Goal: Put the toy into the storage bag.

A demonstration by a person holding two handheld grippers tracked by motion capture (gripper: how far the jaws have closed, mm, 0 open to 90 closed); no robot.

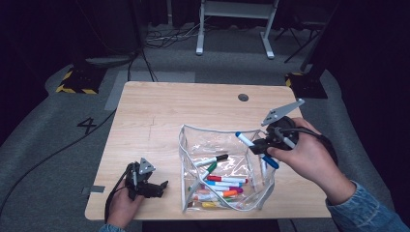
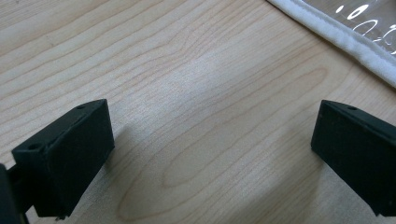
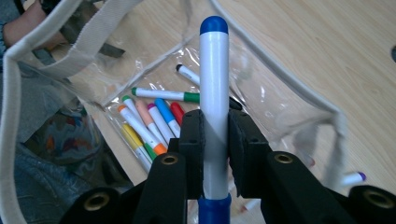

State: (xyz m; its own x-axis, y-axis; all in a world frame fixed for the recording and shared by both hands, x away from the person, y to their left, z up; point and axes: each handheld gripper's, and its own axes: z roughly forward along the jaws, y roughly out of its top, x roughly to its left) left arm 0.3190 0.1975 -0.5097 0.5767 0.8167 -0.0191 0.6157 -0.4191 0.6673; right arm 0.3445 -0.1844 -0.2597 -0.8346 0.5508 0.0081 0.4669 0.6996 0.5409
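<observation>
At the near left corner of the pale wooden table (image 1: 159, 111), the left gripper (image 1: 151, 186) is resting low in a hand whose forearm is coming in from the near edge. Its jaws are standing wide apart with bare wood between them, and in the left gripper view they are pointing toward the white-trimmed edge of the pouch, which is lying just beyond them.

Near the middle, the clear plastic pouch with white fabric trim (image 1: 186, 159) is standing open on the table. Inside it a loose heap of coloured felt-tip markers (image 1: 220, 186) is lying flat, green, red, blue, orange, yellow and purple caps among them, with a black-capped one (image 1: 212, 159) on top.

To the right, a hand in a denim sleeve is holding the right gripper (image 1: 258, 145) above the pouch's right rim. Its jaws are clamping a white marker with blue ends (image 3: 214, 93) around the barrel. The marker's long axis is running from far left to near right, its blue cap pointing over the pouch's opening.
</observation>
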